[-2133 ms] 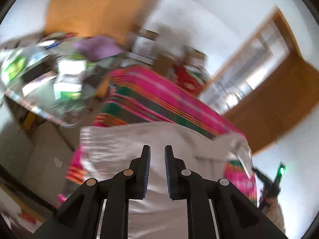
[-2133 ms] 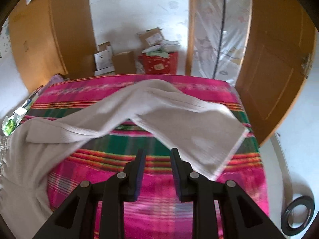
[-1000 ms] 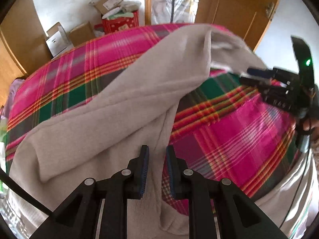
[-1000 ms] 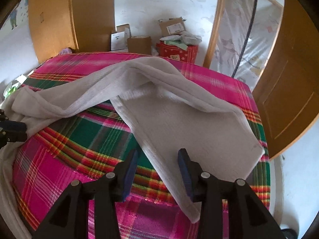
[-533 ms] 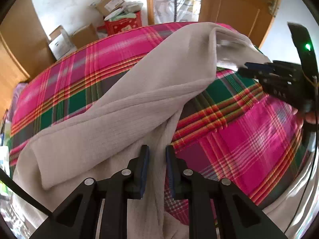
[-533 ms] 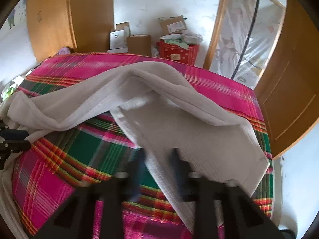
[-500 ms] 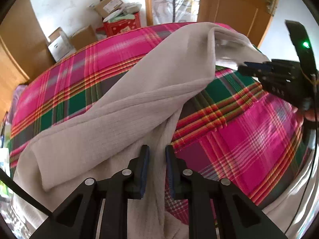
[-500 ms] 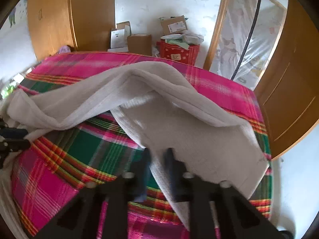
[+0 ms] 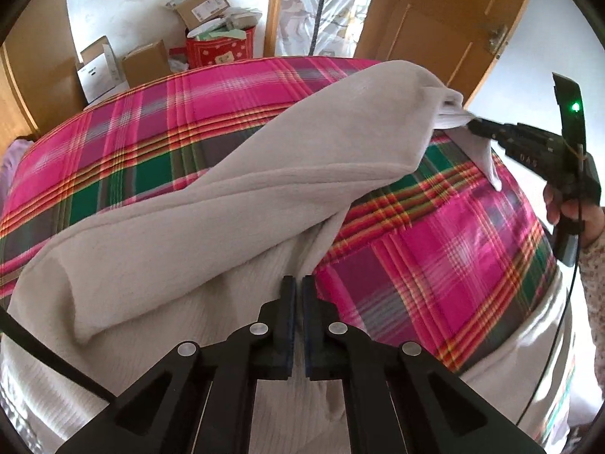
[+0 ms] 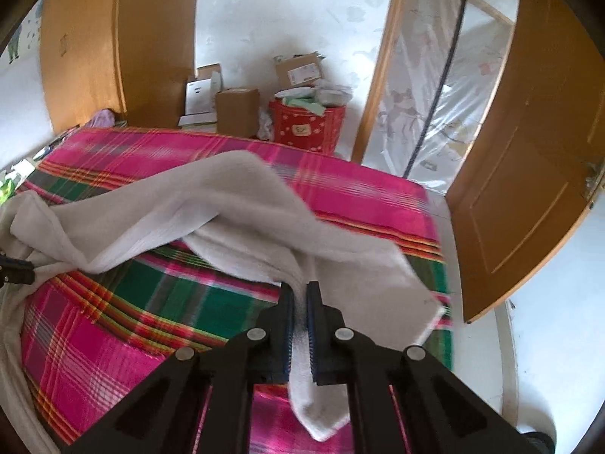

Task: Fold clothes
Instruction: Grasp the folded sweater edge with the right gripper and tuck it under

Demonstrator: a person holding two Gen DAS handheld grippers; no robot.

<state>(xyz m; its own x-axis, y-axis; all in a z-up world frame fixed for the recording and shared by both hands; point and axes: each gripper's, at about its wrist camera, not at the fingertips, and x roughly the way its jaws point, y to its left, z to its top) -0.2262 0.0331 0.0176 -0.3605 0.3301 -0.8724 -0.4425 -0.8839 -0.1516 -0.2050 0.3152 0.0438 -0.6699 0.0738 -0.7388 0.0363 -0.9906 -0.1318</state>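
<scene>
Both grippers, left point(image 9: 297, 283) & right point(image 10: 299, 291), just clamped onto beige garment point(image 9: 234, 204) over plaid bedspread point(image 9: 435, 249).

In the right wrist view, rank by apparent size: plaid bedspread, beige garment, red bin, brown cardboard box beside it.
1. plaid bedspread
2. beige garment
3. red bin and brown cardboard box: look alike, so unranked; both stand far behind the bed.

light: bright, even daylight, you get soft shadows | blur: cloth point(image 10: 340, 249) smeared ahead of rt tool | edges: fisheye bend, dark corners
</scene>
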